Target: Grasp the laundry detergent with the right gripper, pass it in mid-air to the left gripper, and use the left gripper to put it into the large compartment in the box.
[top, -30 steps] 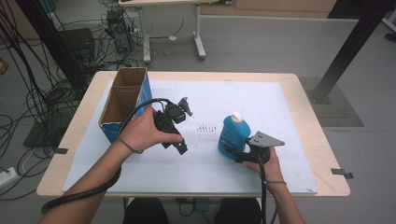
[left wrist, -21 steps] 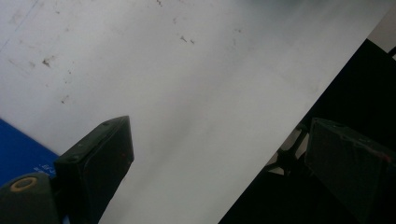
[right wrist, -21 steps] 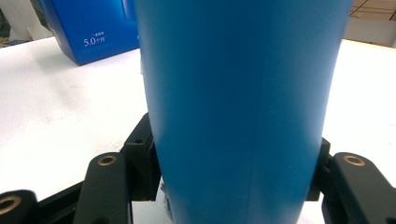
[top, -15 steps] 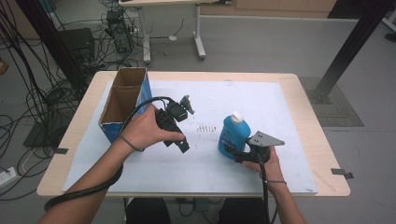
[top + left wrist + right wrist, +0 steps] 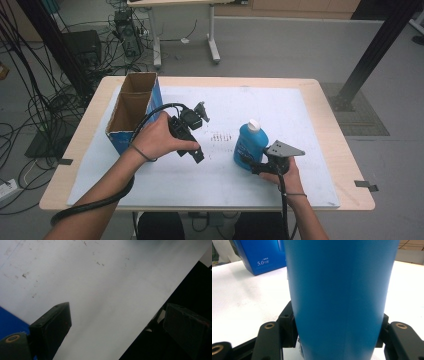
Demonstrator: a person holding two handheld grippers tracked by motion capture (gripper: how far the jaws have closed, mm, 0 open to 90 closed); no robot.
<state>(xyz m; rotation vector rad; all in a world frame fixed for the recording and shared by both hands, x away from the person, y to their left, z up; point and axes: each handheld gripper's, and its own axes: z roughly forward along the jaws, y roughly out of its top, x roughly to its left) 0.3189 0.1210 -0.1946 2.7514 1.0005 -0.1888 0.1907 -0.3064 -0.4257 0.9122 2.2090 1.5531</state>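
My right gripper (image 5: 248,164) is clamped on the blue bottle (image 5: 249,144), low on its body, with a black jaw pressed against each flank; in the right gripper view that body (image 5: 339,297) rises straight up between the jaws. The bottle stands upright on the white sheet (image 5: 280,107), a little right of the table's middle and well apart from the open cardboard box (image 5: 131,112) at the left. So the grasp looks done to me; what is left, as I judge it, is the carry across and the drop into the box, which stands open-topped, with nothing inside that I can make out from above. My left gripper (image 5: 201,111) hangs over the sheet between box and bottle, jaws spread wide with nothing between them, its pads (image 5: 56,322) looking down on bare sheet. The bottle is smooth, glossy plastic, rounded in section, with a white cap (image 5: 254,125); it looks slick, so I trust the squeeze more than friction. The box is blue-printed outside, raw brown card inside, tall and narrow. The sheet is matte, lightly speckled with dirt, and the wooden table (image 5: 345,165) shows round its edges.
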